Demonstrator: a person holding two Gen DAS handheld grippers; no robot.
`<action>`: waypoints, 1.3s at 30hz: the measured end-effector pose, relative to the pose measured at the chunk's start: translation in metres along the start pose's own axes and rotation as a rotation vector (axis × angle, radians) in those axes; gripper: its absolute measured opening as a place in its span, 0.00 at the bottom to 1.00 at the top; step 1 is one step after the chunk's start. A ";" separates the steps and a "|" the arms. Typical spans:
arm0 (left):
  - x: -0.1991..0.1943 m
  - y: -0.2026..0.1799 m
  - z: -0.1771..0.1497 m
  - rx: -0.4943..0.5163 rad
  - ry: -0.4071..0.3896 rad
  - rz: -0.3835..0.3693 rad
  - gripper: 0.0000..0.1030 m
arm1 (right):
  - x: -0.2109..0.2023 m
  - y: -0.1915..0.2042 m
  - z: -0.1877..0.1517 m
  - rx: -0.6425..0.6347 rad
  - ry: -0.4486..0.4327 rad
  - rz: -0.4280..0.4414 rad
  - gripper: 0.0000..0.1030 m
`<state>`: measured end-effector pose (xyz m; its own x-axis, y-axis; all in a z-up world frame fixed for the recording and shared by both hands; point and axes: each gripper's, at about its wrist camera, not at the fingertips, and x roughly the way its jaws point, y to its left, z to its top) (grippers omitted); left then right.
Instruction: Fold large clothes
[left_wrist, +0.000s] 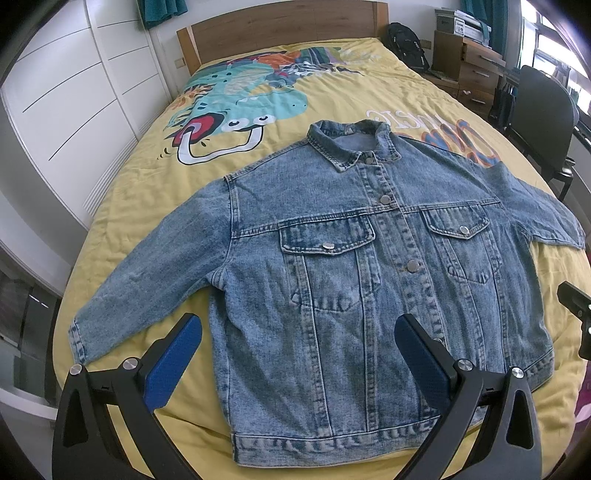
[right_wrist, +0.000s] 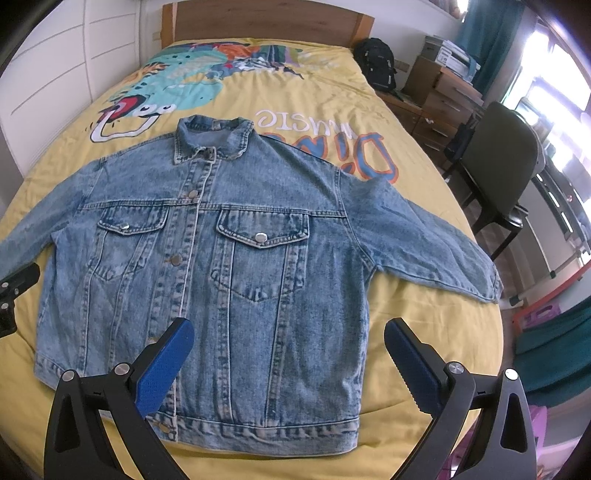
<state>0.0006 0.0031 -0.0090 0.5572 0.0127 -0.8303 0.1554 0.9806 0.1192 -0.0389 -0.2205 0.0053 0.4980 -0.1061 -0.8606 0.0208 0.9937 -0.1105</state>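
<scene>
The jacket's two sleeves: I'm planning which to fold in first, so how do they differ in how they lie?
The left sleeve angles down alongside the body, cuff near the hem; the right sleeve reaches out sideways, cuff at the bed's edge. Both lie flat on the yellow bedspread, untouched by either open gripper.

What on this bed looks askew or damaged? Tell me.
Nothing stands out. The jacket lies flat, front up and buttoned, sleeves spread, on the bedspread; no tears or stains show.
</scene>
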 end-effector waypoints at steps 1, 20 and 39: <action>0.000 0.000 0.000 0.000 0.000 -0.001 0.99 | 0.000 0.000 0.000 0.001 0.000 0.000 1.00; 0.005 -0.001 0.000 0.002 0.009 -0.002 0.99 | 0.007 -0.001 0.001 -0.003 0.010 -0.008 1.00; 0.056 -0.004 0.042 0.051 0.042 -0.015 0.99 | 0.098 -0.170 0.011 0.296 0.073 -0.106 1.00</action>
<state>0.0652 -0.0082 -0.0333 0.5197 0.0078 -0.8543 0.2054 0.9695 0.1339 0.0153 -0.3996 -0.0548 0.4168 -0.2013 -0.8865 0.3258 0.9435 -0.0610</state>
